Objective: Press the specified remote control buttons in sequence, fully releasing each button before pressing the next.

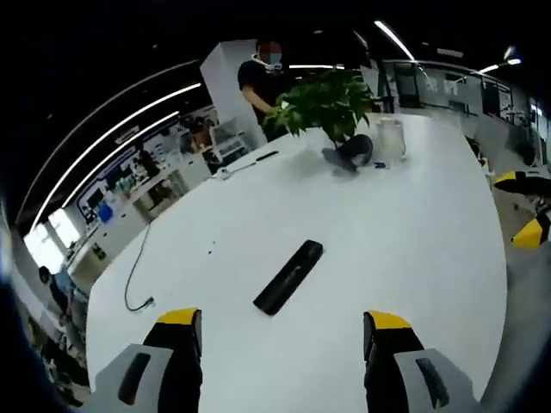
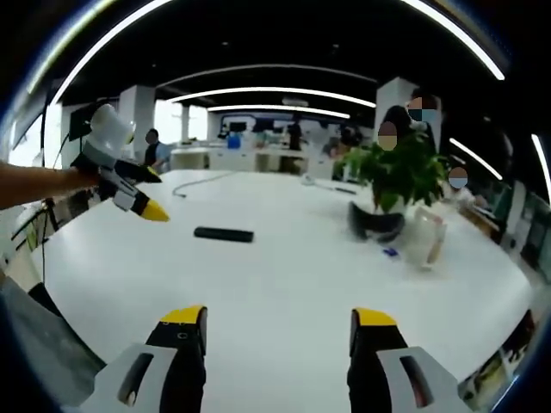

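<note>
A black remote control (image 1: 288,277) lies flat on the white table (image 1: 413,258), just ahead of my left gripper (image 1: 284,323) and between the lines of its jaws. The jaws stand wide apart, open and empty, without touching the remote. My right gripper (image 2: 279,318) is also open and empty, hovering over the table's near part; the remote (image 2: 223,234) lies farther off to its left. In the right gripper view the left gripper (image 2: 153,194) comes in from the left, held by a hand, above and left of the remote. The right gripper's yellow tips (image 1: 523,206) show at the far right edge.
A potted green plant (image 1: 327,103) (image 2: 396,172) stands at the table's far side in a dark pot (image 1: 353,153), with a white jug (image 1: 389,138) (image 2: 426,237) beside it. A thin cable (image 1: 133,275) trails near the left edge. People stand beyond the table.
</note>
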Tool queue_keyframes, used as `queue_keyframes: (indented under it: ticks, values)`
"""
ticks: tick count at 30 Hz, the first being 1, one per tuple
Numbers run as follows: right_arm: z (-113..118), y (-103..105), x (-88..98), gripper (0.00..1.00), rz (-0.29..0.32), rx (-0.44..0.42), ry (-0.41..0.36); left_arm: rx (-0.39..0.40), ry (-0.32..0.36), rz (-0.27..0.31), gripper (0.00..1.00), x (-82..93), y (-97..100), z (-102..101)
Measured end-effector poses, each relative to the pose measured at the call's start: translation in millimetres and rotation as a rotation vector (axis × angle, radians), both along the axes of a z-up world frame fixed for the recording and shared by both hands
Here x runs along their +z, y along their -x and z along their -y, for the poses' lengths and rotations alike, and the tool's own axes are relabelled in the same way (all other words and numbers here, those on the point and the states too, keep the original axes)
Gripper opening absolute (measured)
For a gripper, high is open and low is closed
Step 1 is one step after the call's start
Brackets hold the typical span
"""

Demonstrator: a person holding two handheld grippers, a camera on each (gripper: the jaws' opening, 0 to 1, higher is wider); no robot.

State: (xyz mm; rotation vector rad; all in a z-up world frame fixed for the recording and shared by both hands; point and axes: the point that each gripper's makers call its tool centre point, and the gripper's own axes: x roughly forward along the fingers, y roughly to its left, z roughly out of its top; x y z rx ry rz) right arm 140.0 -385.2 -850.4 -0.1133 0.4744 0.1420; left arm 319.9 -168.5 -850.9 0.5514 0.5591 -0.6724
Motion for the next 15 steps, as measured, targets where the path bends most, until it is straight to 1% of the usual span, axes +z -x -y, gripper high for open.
queue_keyframes:
  ticks: [4,5,7,12,15]
  values:
    - [-1,0,-1.5,0.65,-0.008,0.005,0.002,-0.021,-0.016,-0.024,0.74,-12.1,-9.3,8]
    - [-1,0,-2.0,0.65,-0.011,0.006,0.003,-0.043,-0.051,-0.036,0.74,-20.7,-12.5,10]
    - [-1,0,-3.4,0.65,-0.017,0.005,0.006,-0.065,-0.085,-0.029,0.72,-27.1,-18.3,11]
    - [-2,0,-4.5,0.65,-0.024,0.007,0.007,-0.102,-0.14,-0.046,0.7,-37.9,-29.9,14]
    - [-1,0,-5.8,0.64,-0.031,0.008,0.008,-0.145,-0.184,-0.055,0.7,-44.8,-35.9,18]
